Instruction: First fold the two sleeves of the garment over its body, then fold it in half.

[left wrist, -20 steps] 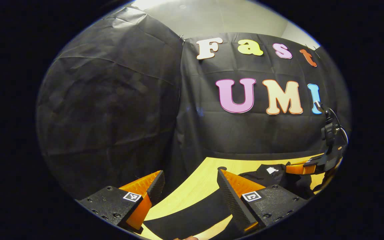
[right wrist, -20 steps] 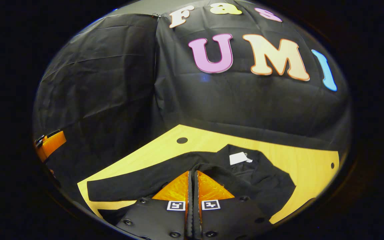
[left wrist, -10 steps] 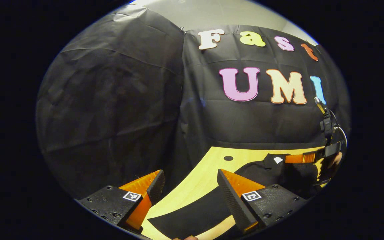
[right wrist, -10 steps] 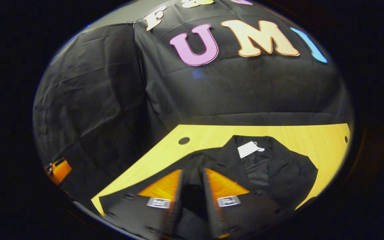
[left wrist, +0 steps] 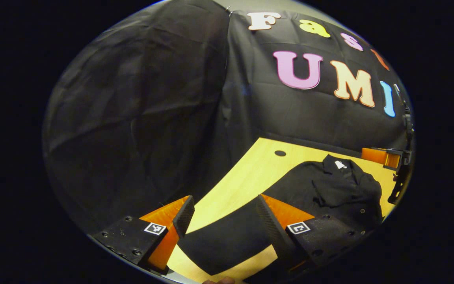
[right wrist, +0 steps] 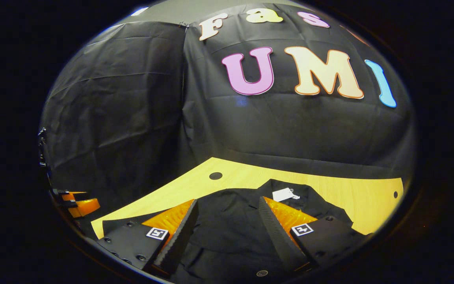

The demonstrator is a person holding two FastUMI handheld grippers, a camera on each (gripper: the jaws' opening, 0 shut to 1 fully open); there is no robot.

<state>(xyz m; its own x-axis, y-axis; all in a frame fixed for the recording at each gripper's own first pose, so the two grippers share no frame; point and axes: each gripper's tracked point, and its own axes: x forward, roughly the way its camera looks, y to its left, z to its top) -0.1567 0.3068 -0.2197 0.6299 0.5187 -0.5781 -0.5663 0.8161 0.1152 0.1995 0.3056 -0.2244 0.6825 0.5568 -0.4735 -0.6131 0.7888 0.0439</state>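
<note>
Right gripper view: garment (right wrist: 231,236) hem cut off

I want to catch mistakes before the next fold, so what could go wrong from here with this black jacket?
1. The left sleeve lies flat on the table, between the open left claw; a shallow pinch could slip off the thin cloth.
2. The right claw hangs open over the jacket; lowering it might drag the sleeve already folded there.
3. The folded part looks bunched, so the half fold may come out uneven.
</note>
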